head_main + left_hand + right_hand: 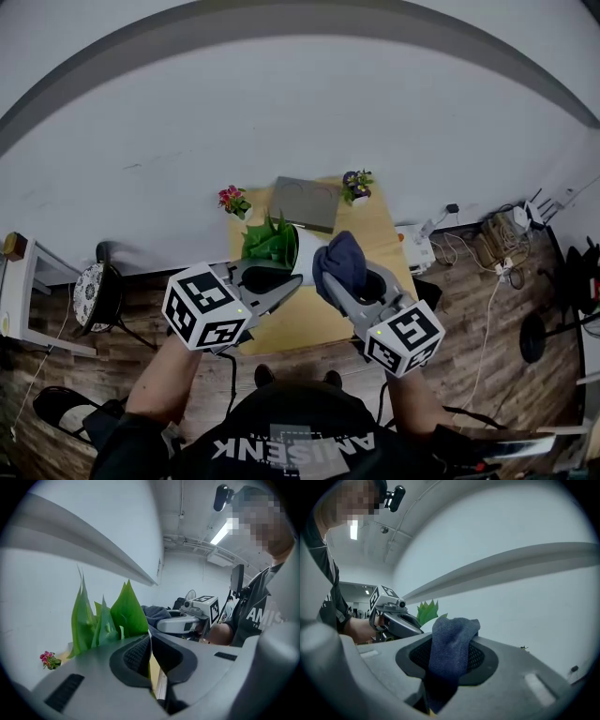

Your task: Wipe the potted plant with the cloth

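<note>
A green-leaved plant (269, 242) stands in a white pot (307, 261) on the wooden table (300, 328). My left gripper (296, 281) reaches the pot's near side. In the left gripper view its jaws (150, 651) are almost together, shut on a thin green leaf edge, with the other leaves (112, 616) rising just beyond. My right gripper (323, 277) is shut on a dark blue cloth (340, 260), held right beside the pot. In the right gripper view the cloth (450, 648) bulges up from between the pads, and the plant (426, 611) shows beyond the left gripper (401, 623).
A grey flat case (305, 203) lies at the table's far edge between two small flowering pots (234, 201) (356, 186). A white wall stands behind the table. A stool (94, 292) stands at the left, and cables and a power strip (487, 244) lie on the floor at the right.
</note>
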